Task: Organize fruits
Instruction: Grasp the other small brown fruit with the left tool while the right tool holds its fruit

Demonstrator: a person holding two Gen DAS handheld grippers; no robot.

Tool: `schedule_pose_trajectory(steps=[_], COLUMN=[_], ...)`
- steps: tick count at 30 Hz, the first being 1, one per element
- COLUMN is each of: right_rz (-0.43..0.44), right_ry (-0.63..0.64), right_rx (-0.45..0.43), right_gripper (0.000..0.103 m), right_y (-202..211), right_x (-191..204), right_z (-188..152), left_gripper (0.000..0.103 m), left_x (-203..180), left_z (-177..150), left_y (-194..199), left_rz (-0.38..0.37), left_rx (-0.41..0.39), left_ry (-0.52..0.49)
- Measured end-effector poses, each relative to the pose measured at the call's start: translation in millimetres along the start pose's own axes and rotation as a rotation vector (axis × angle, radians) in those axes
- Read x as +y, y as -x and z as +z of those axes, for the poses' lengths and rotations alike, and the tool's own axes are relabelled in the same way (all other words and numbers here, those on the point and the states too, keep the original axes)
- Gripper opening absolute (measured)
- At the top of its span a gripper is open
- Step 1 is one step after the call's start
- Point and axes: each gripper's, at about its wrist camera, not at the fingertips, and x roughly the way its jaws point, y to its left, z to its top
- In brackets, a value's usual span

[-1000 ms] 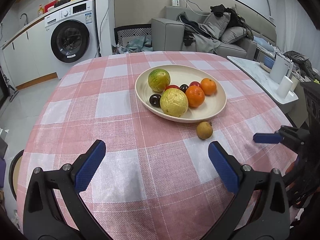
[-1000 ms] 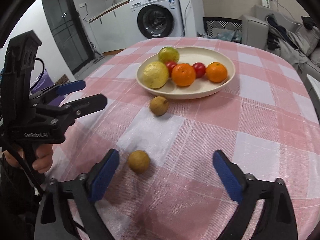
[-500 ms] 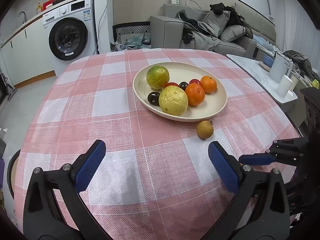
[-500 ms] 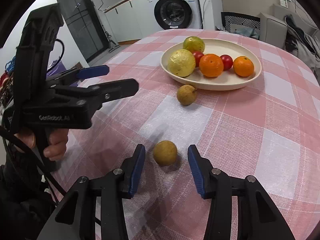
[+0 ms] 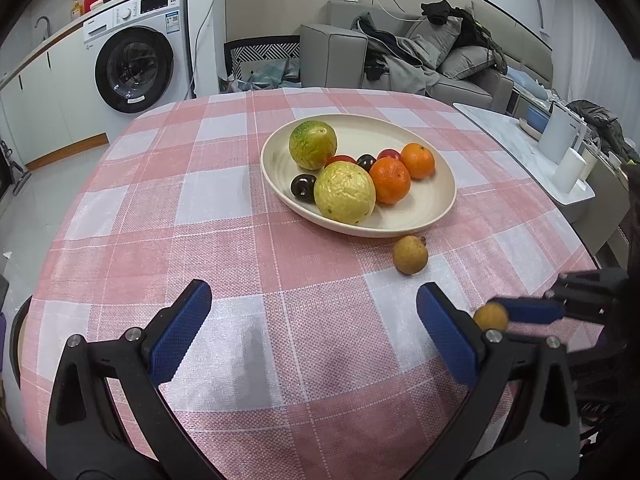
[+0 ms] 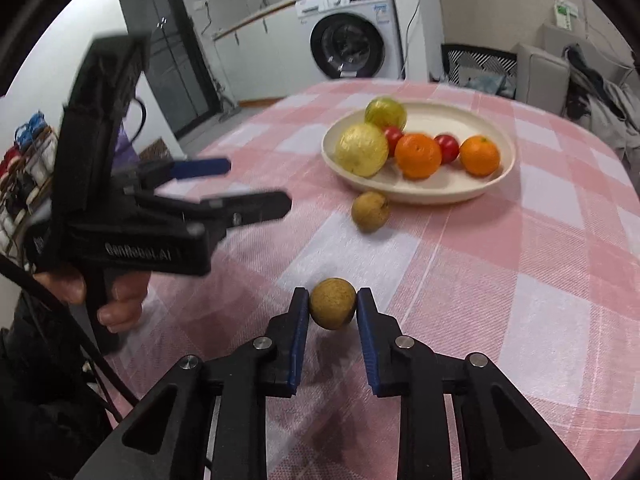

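Mostly sorted: oranges point(image 6: 418, 155) and other fruit sit in the cream bowl point(image 6: 505, 148). Right claw point(image 6: 333, 309), just closed, pinches one longan point(image 6: 333, 308) low centre; another longan point(image 6: 370, 211) waits beside the bowl. Left claw point(image 5: 312, 334) gapes, holding nothing.

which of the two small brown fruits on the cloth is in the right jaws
The small brown fruit far from the bowl, pinched between the right gripper pads. The other brown fruit lies free beside the bowl's rim.
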Motion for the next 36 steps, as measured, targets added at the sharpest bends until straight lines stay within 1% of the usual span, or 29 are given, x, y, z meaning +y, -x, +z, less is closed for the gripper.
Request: schedule_pose_trajectory(steps=[2, 5, 9, 14, 17, 19, 21, 23, 27, 29, 31, 34, 36], right_rz=[-0.011, -0.055, -0.09, -0.119, -0.136, -0.138, -0.142, -0.141, -0.143, -0.144, -0.141, -0.14, -0.14], right_ry=[-0.03, -0.074, -0.121, -0.169, -0.191, -0.202, -0.205, -0.206, -0.208, -0.21, -0.213, -0.218, -0.221], right_rx=[-0.041, -0.072, -0.108, -0.145, -0.159, -0.161, -0.16, -0.155, -0.151, -0.152, -0.15, -0.15, -0.15], right_gripper=[0.025, 0.025, 0.025, 0.025, 0.025, 0.025, 0.025, 0.025, 0.025, 0.025, 0.025, 0.025, 0.025], right_y=[7.9, 12.6, 17.7, 23.7, 25.9, 25.1, 24.4, 23.3, 20.9, 19.8, 19.0, 18.3, 17.8], right_x=[-6.7, -18.0, -26.8, -36.8, -40.6, -42.7, -44.4, -45.3, -46.7, -48.0, -49.4, -51.6, -52.6], right_z=[3.1, 5.8, 8.3, 13.9, 17.0, 19.0, 19.5, 19.2, 18.1, 18.1, 18.1, 17.8, 17.6], left_gripper=[0.102, 0.102, 0.102, 0.102, 0.102, 0.1, 0.088, 0.083, 0.065, 0.061, 0.053, 0.046, 0.032], left_x=[-0.3, -1.3, -5.0, -13.5, -21.9, -28.9, -35.0, -39.9, -47.7, -50.4, -51.1, -51.0, -51.6], left_z=[0.4, 1.2, 2.3, 6.1, 9.2, 11.5, 12.7, 13.1, 14.0, 13.7, 14.7, 17.4, 18.0], left_y=[-2.0, -5.8, -12.8, -23.4, -31.4, -37.1, -40.9, -45.3, -53.6, -55.6, -59.5, -62.7, -64.4], left_rz=[-0.003, -0.015, -0.021, -0.021, -0.041, -0.051, -0.072, -0.1, -0.138, -0.152, -0.157, -0.16, -0.164], left_rx=[0.004, 0.011, 0.025, 0.037, 0.05, 0.059, 0.067, 0.079, 0.104, 0.107, 0.115, 0.112, 0.114], left_ry=[0.003, 0.01, 0.014, 0.011, 0.0, -0.016, -0.027, -0.033, -0.043, -0.043, -0.036, -0.029, -0.036])
